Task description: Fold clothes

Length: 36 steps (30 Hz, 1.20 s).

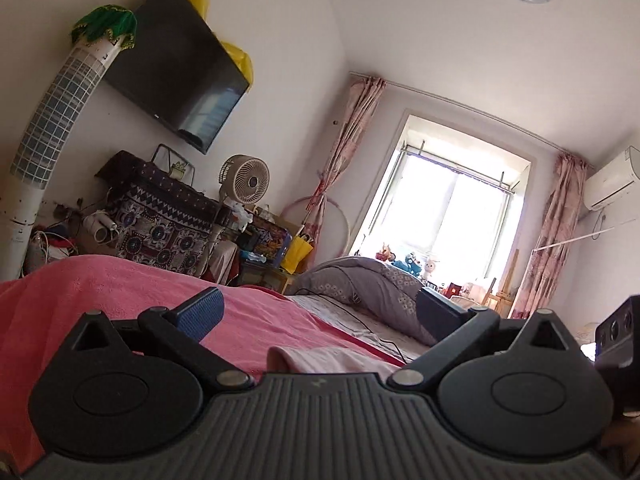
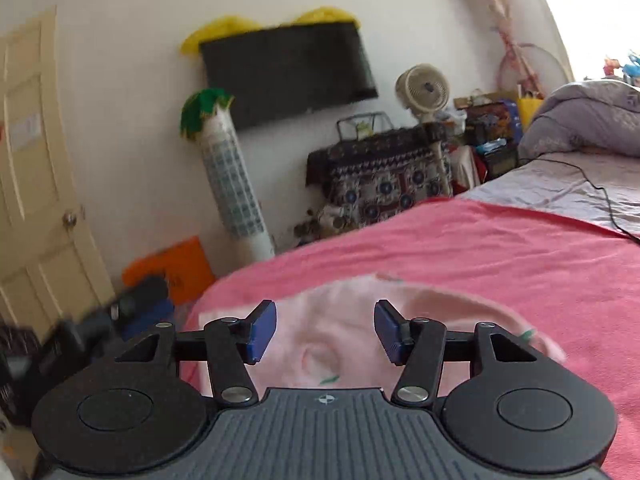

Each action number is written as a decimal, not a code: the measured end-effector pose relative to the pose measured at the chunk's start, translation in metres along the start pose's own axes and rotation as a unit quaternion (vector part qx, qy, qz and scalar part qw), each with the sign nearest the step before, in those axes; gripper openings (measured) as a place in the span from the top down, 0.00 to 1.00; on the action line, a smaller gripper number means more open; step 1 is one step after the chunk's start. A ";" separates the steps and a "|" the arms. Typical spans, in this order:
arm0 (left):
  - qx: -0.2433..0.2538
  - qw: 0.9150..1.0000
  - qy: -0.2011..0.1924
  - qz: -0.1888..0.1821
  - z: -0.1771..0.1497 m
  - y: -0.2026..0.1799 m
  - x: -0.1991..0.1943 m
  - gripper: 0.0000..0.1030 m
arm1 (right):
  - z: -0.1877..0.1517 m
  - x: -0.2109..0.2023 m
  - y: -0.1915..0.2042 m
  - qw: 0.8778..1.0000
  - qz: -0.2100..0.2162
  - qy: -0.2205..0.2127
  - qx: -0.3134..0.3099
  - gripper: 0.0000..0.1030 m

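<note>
A pale pink garment (image 2: 344, 328) lies crumpled on the coral-pink blanket (image 2: 500, 256) that covers the bed. My right gripper (image 2: 325, 332) hovers just above it, open, with nothing between its blue-padded fingers. In the left wrist view only a strip of the same garment (image 1: 328, 362) shows, close under the tool. My left gripper (image 1: 316, 312) is open wide and holds nothing; it points level across the blanket (image 1: 100, 292) toward the window.
A grey quilt (image 1: 372, 284) is heaped at the far end of the bed, with a black cable (image 2: 600, 196) trailing over the sheet. Beyond the bed's edge stand a tower fan (image 2: 232, 184), a patterned cloth-covered cabinet (image 2: 384, 176), a round fan (image 2: 420, 88) and floor clutter.
</note>
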<state>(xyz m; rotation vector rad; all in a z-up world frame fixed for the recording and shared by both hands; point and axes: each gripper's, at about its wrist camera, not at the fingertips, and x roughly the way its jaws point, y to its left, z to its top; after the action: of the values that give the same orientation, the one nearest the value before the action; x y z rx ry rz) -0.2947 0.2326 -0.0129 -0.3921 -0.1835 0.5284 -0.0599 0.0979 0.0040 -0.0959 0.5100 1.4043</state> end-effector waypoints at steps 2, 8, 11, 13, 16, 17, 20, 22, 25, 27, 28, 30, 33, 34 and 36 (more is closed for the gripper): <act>0.019 1.000 0.013 0.012 0.002 0.002 0.013 0.01 | -0.022 0.014 0.024 0.998 -0.019 0.026 -0.046 0.43; 0.142 0.981 0.096 0.094 -0.037 -0.015 0.048 0.00 | -0.031 -0.015 0.034 0.996 0.035 0.047 -0.074 0.38; 0.083 0.986 0.097 0.103 -0.036 0.002 0.043 0.00 | -0.025 -0.039 0.016 0.996 0.078 0.030 -0.014 0.37; 0.069 0.987 0.102 0.106 -0.037 0.007 0.042 0.00 | -0.013 -0.049 -0.005 0.998 0.048 -0.013 0.042 0.31; 0.076 0.986 0.102 0.109 -0.038 0.006 0.042 0.00 | -0.004 -0.037 -0.030 0.997 -0.048 -0.018 0.063 0.30; 0.076 0.986 0.102 0.109 -0.038 0.006 0.041 0.00 | -0.004 -0.025 -0.035 0.995 -0.087 0.000 0.052 0.31; 0.077 0.985 0.103 0.111 -0.039 0.006 0.040 0.00 | -0.004 0.009 -0.050 0.977 -0.204 0.056 0.019 0.18; 0.076 0.986 0.103 0.111 -0.039 0.007 0.039 0.00 | 0.003 0.017 -0.060 0.972 -0.225 0.060 0.039 0.09; 0.072 0.986 0.104 0.107 -0.038 0.009 0.040 0.00 | 0.008 0.009 -0.066 0.970 -0.233 0.036 0.055 0.10; 0.071 0.986 0.103 0.107 -0.038 0.009 0.040 0.00 | 0.007 0.011 -0.074 0.966 -0.244 0.042 0.070 0.10; 0.070 0.986 0.103 0.107 -0.039 0.010 0.039 0.00 | 0.007 0.012 -0.077 0.964 -0.250 0.044 0.078 0.10; 0.069 0.987 0.103 0.106 -0.039 0.010 0.039 0.00 | 0.006 0.015 -0.085 0.959 -0.262 0.049 0.093 0.09; 0.071 0.986 0.104 0.107 -0.039 0.010 0.040 0.00 | 0.006 0.018 -0.096 0.952 -0.279 0.057 0.116 0.06; 0.072 0.986 0.104 0.107 -0.039 0.011 0.040 0.00 | 0.005 0.019 -0.099 0.949 -0.284 0.060 0.123 0.05; 0.071 0.986 0.104 0.106 -0.039 0.011 0.041 0.00 | 0.005 0.022 -0.107 0.943 -0.296 0.065 0.138 0.05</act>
<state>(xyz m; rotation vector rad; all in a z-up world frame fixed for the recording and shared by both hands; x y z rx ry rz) -0.2547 0.2501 -0.0496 -0.3273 0.0990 0.7005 0.0451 0.1002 -0.0251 -0.1040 0.7144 0.7329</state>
